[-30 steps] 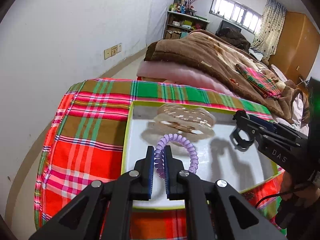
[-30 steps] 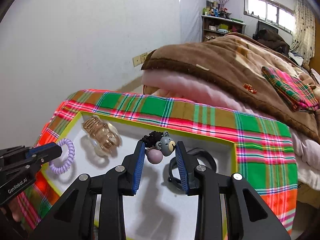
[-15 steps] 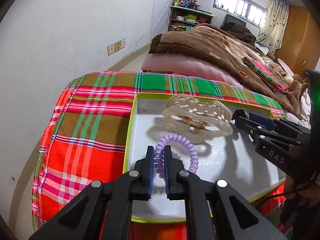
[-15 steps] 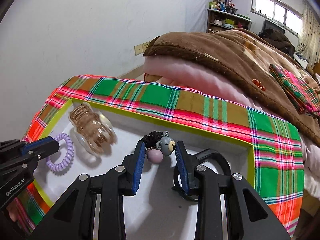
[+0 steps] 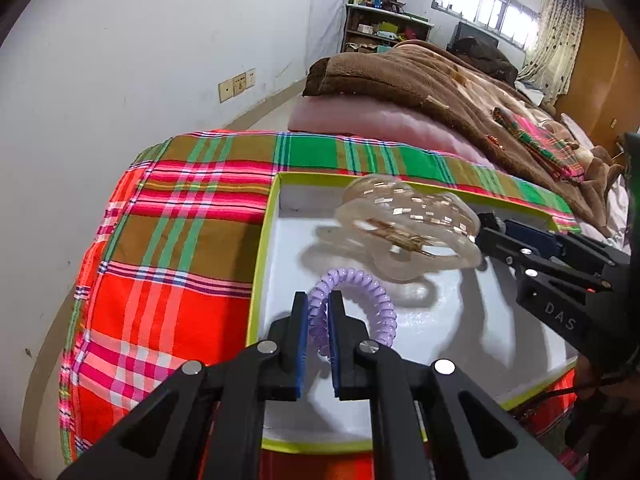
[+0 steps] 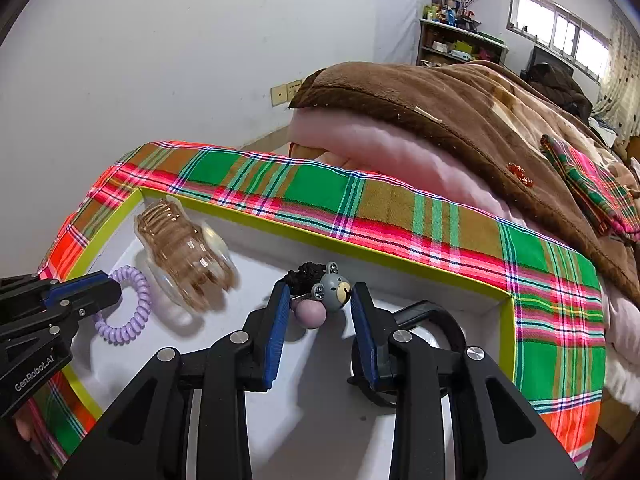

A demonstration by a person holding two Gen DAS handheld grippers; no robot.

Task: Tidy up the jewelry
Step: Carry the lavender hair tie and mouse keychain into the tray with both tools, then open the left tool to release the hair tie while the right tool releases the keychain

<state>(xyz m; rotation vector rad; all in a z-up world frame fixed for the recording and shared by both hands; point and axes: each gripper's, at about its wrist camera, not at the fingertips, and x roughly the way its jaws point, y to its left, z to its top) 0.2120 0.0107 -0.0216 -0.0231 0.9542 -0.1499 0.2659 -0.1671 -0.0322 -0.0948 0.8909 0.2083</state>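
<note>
A white tray with a yellow-green rim (image 5: 262, 248) (image 6: 400, 256) lies on a plaid cloth. My left gripper (image 5: 318, 312) (image 6: 116, 286) is shut on a purple spiral hair tie (image 5: 360, 300) (image 6: 124, 320) just above the tray floor at its left side. A clear glittery claw clip (image 5: 408, 228) (image 6: 184, 256) lies beyond it. My right gripper (image 6: 318, 300) (image 5: 486, 232) is shut on a grey bear hair tie (image 6: 334, 288) with a mauve ball and black elastic, held low over the tray's middle. A black ring (image 6: 444, 320) lies under my right finger.
The plaid cloth (image 5: 176, 248) (image 6: 460, 232) covers the table around the tray. A bed with a brown blanket (image 5: 440, 92) (image 6: 460, 120) and pink pad stands behind. A white wall (image 5: 120, 60) is at the left.
Both grippers have moved lower and closer to the tray. The claw clip now looks larger and nearer in both views. Both grips are unchanged.
</note>
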